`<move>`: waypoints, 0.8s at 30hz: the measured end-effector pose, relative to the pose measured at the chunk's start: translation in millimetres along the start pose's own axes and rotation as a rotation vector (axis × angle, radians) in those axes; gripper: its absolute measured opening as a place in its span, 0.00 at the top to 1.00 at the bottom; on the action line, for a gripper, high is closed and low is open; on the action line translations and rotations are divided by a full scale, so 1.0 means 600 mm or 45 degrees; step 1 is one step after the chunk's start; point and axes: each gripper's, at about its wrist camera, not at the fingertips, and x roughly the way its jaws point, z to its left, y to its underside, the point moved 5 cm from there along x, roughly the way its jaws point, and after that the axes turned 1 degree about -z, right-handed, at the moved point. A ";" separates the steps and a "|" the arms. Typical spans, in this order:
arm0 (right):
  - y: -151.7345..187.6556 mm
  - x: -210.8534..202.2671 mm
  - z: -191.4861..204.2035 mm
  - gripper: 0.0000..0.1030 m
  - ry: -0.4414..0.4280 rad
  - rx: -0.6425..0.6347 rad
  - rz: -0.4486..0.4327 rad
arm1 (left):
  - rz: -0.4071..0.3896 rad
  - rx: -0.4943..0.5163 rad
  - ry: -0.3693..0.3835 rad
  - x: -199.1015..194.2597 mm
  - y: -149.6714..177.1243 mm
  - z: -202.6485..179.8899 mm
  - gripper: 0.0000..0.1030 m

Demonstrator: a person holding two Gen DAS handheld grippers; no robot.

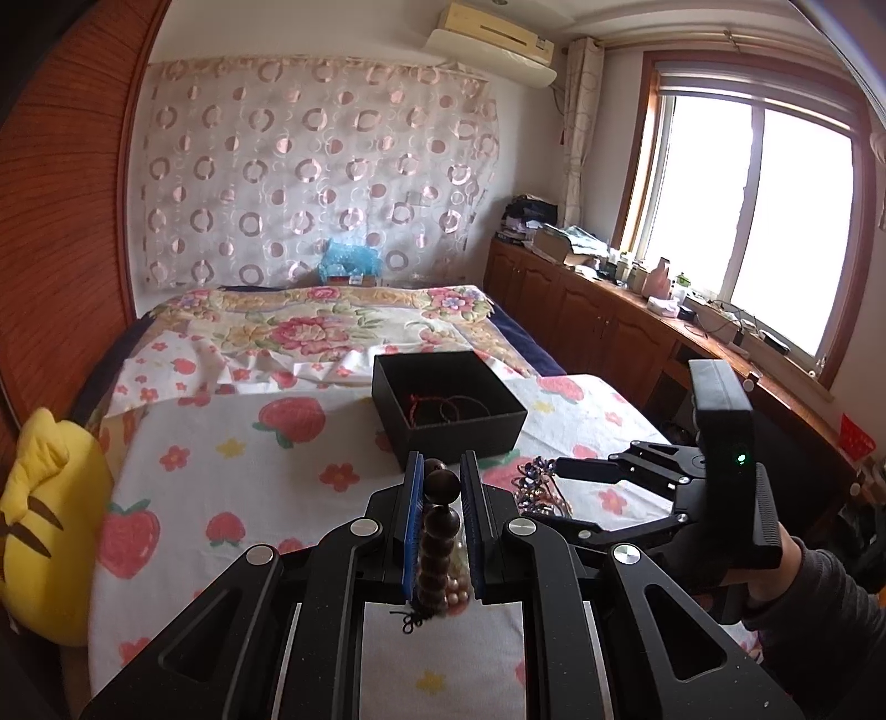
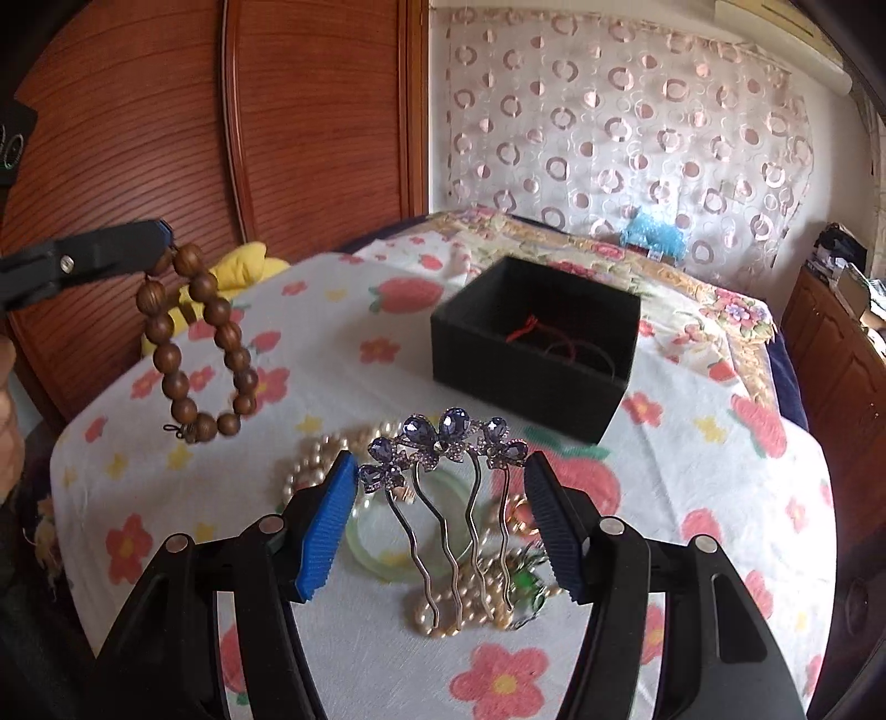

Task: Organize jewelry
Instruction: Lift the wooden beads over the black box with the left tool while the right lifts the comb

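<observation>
Hanging from the clenched left gripper [image 2: 160,232], the bead bracelet [image 2: 196,343] dangles long-axis down, with the box [image 2: 531,354] ahead and to its right. Right gripper [image 2: 437,471] is spread around the hair comb [image 2: 443,476] without pinching it, prongs pointing back at it, so it's nearer the pile.

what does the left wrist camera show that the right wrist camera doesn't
Only the left wrist view shows the bright window, the wall air conditioner and the long wooden cabinet beneath the window. Only the right wrist view shows the purple jewelled hair comb between the right gripper fingers, the pale green bangle and the pearl necklace. Both show the open black box, the strawberry-print sheet, and the brown wooden bead bracelet clamped in the left gripper.
</observation>
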 end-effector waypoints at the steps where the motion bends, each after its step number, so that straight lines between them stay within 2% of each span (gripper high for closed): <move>1: -0.006 -0.003 -0.003 0.37 -0.002 0.002 -0.008 | -0.002 0.005 0.000 0.003 -0.003 -0.001 0.88; 10: -0.052 -0.025 -0.035 0.37 0.002 0.017 -0.078 | -0.013 0.040 0.006 0.036 -0.044 -0.005 0.88; 24: -0.106 0.003 -0.102 0.37 -0.010 0.034 -0.105 | -0.046 0.093 0.001 0.107 -0.149 -0.016 0.88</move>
